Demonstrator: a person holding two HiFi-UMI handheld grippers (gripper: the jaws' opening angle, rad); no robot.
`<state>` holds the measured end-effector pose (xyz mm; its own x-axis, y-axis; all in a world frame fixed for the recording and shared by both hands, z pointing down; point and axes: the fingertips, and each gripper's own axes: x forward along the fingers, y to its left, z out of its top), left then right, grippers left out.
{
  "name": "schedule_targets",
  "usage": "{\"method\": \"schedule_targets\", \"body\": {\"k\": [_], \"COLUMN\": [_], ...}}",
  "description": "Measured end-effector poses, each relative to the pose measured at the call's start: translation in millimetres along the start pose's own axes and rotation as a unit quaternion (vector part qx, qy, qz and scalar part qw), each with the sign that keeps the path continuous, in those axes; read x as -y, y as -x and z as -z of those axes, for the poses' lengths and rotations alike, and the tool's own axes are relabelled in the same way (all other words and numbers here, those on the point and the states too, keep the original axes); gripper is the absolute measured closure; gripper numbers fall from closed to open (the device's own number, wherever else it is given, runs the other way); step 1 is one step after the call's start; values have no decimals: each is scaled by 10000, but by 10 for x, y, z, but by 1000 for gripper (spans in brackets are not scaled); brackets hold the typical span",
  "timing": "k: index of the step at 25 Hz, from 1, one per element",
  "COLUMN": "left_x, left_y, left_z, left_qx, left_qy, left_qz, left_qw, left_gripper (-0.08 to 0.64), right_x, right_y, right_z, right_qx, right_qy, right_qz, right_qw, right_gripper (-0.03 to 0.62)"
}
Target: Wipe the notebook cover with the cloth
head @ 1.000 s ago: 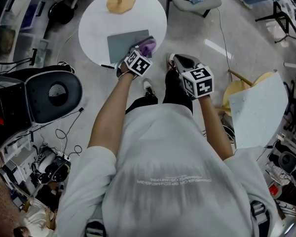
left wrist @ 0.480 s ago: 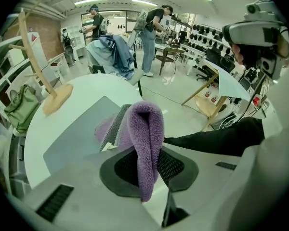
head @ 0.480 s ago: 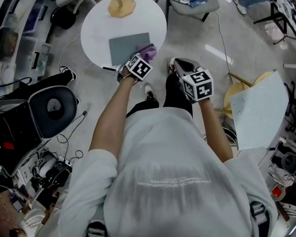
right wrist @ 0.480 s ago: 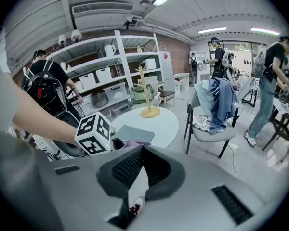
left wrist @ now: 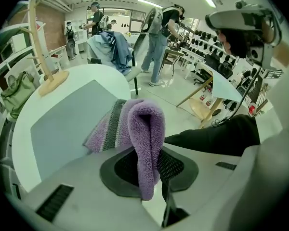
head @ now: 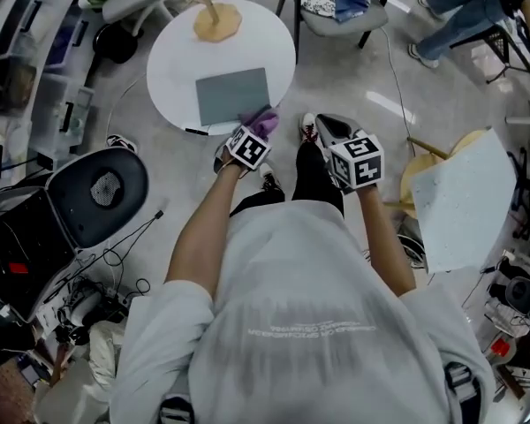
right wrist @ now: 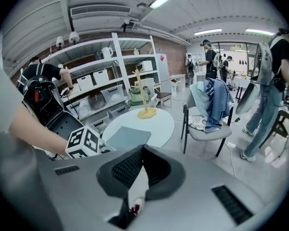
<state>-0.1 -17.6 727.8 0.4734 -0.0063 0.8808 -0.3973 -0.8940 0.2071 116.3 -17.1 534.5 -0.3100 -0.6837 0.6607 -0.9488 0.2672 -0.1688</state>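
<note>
Head view: L tongs [head: 257, 130] are held at the near-R corner of the grey notebook [head: 233, 95], which lies flat on the round white counter [head: 172, 60]. In the left gripper view the L tongs [left wrist: 151, 172] are clamped on a folded purple cloth [left wrist: 144, 129]. Its striped free end is draped fwd onto the notebook [left wrist: 62, 124] corner. R tongs [head: 336, 132] are kept off the counter, above the floor. In the right gripper view the R tongs [right wrist: 142, 170] are closed tip to tip w/ nothing btwn them.

Progress, as judged: cloth is picked up and brought to the cover, so the grasp is done. Only the near corner is covered by cloth, and the rest of the cover is probably left to wipe. No dirt or streaks can be made out either way.

Count: 1 notebook, 1 cloth, 1 counter, 2 tongs, 1 wooden stand [head: 214, 20] at the far side.
</note>
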Motion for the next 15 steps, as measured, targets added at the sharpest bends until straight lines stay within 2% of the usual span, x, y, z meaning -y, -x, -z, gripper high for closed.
{"method": "schedule_targets", "body": {"k": [4,7,11,15], "left_x": [5,-131,-361,-655], "left_y": [283,604,1058,1690], "left_z": [-159,-285,-427,-632], "left_qx": [610,1161,1857,2417], "left_qy": [94,410,898,1011], "left_qz": [41,-153,-561,-1171], "left_qw": [9981,9923,9769,9579], "left_gripper": [486,486,486,486], "right_x": [12,23,77,44], "right_y": [-3,-23,56,168], "right_z": [-92,-251,-570,-1077], "right_qx": [96,235,497,909], "right_qy": [20,154,372,669], "right_qz": [-1,-9,21,24], "right_qw": [10000,9996,9981,9936], "right_gripper": [591,591,591,591]}}
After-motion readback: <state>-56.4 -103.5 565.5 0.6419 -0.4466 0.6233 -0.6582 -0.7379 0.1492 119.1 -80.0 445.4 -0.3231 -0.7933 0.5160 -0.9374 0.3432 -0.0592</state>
